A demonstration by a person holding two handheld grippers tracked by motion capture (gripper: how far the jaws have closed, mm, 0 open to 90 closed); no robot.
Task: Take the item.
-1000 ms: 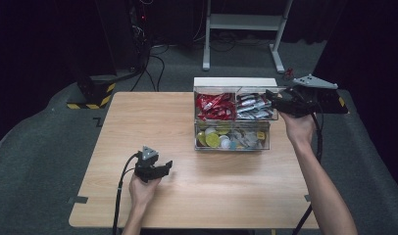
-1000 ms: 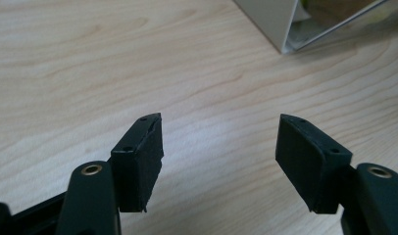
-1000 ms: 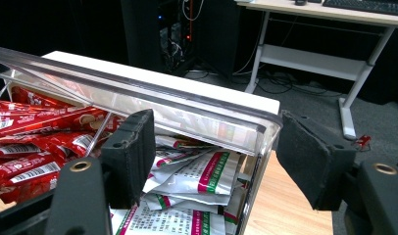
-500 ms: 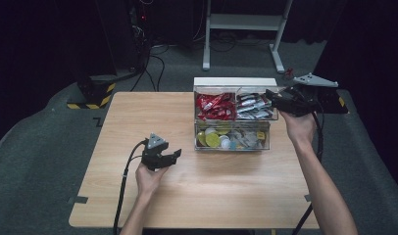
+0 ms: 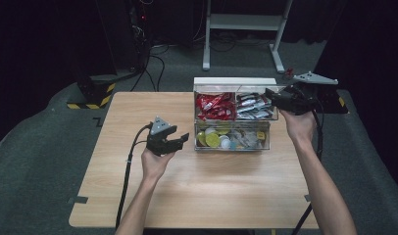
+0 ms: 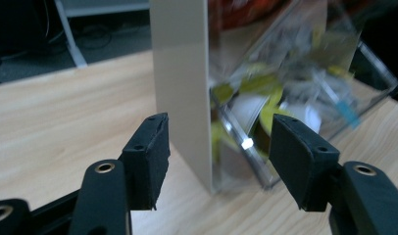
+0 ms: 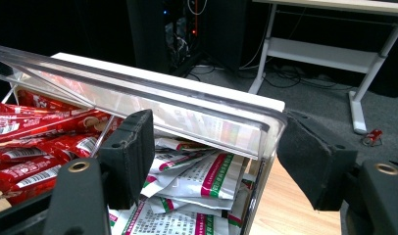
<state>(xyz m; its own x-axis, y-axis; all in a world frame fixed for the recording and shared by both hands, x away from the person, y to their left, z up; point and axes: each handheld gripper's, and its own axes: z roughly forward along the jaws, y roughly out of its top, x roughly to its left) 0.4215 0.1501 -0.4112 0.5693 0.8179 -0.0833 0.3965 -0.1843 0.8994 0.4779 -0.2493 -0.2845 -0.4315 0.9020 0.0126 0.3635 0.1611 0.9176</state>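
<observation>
A clear two-tier organizer box [image 5: 234, 82] stands at the back right of the wooden table [image 5: 211, 196]. Its upper drawer holds red sachets [image 5: 214, 105] and white-and-green sachets [image 7: 207, 178]. The lower drawer [image 6: 285, 98] holds yellow and white round packs. My left gripper [image 5: 185, 139] hovers just left of the lower drawer and is open. Its jaws have just been closing; in the left gripper view [image 6: 219, 122] the box's beige side wall [image 6: 180, 83] shows in the gap, untouched. My right gripper [image 5: 269, 95] is open, its jaws straddling the upper drawer's right front corner [image 7: 270, 127].
The left gripper's cable [image 5: 127, 171] trails across the table's left half to the front edge. Behind the table are a white metal stand [image 5: 246, 29], floor cables and a black-and-yellow striped base [image 5: 91, 93]. A small red can [image 7: 372, 137] lies on the carpet.
My left gripper has lifted off the table and moved right, up to the box's lower left corner. The right gripper has stayed at the upper drawer.
</observation>
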